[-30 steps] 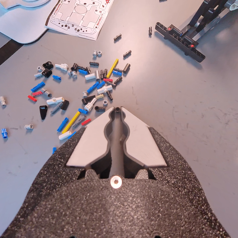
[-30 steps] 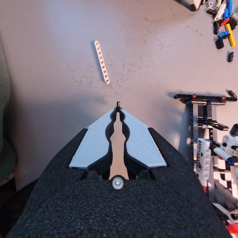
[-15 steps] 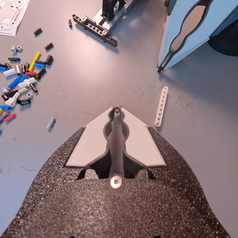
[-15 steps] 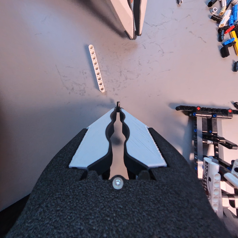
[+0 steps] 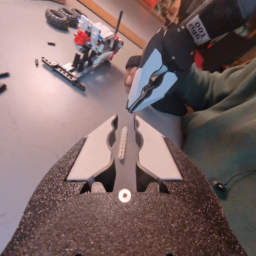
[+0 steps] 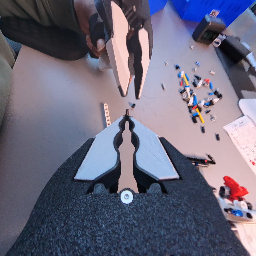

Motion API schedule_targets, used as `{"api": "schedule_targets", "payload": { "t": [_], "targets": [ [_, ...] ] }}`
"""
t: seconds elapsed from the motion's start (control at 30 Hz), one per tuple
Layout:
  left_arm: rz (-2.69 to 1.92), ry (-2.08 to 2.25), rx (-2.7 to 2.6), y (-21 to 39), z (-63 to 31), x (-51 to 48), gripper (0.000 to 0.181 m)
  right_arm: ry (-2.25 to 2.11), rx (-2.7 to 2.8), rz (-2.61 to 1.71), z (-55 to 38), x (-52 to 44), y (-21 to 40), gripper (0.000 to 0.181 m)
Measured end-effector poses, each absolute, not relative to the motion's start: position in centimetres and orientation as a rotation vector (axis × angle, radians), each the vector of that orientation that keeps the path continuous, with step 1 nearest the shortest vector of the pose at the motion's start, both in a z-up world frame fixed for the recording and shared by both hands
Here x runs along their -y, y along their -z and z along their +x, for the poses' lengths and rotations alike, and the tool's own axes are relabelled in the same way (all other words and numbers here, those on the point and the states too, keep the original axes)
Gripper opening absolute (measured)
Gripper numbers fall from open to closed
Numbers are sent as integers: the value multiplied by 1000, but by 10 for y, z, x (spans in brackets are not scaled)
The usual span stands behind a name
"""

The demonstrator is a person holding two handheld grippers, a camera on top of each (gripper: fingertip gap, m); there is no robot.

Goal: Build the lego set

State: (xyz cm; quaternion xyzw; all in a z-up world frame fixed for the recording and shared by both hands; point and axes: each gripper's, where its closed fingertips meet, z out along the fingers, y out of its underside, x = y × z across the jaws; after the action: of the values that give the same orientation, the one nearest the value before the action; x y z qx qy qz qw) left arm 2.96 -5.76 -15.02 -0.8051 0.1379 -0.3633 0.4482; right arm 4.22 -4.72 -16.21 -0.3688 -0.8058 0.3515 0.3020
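Observation:
My left gripper is open and empty, with a white holed beam flat on the grey table between its fingers. In the right wrist view the left gripper hangs above a small black pin, with the beam to the left. My right gripper is shut on a black pin that sticks out of its tips. It also shows in the left wrist view, tips close to the left gripper's. The part-built model stands at the far left.
A pile of small loose pieces lies on the right, with a printed sheet beyond it. Black tyres lie behind the model. A person's green sleeve covers the table edge on the right. Dark boxes stand at the back. Both grippers' tips are close together, under 4 cm apart. From the right gripper's tips to the part-built model is close to 15 centimetres. It turns up in the right wrist view as well.
My left gripper swung right over the white beam and opened, letting go of the small black piece it held. My right gripper turned toward it, still shut on its pin.

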Motion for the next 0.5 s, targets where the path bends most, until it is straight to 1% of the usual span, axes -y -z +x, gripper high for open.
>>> {"api": "schedule_targets", "payload": {
  "t": [0.1,0.27,0.3,0.4,0.5],
  "targets": [
    [-1970,967,-333,145,36,60,20,-923,2117,-911,36,53,152,3],
    [-1950,1000,-342,143,39,63,5,-890,2128,-866,33,59,149,4],
    [-1939,1015,-341,141,40,64,5,-890,2133,-865,33,60,149,4],
    [-1935,1040,-329,141,39,64,10,-850,2143,-877,33,57,151,4],
    [-1946,1039,-329,143,40,64,8,-852,2147,-866,33,61,151,3]
  ]
}}
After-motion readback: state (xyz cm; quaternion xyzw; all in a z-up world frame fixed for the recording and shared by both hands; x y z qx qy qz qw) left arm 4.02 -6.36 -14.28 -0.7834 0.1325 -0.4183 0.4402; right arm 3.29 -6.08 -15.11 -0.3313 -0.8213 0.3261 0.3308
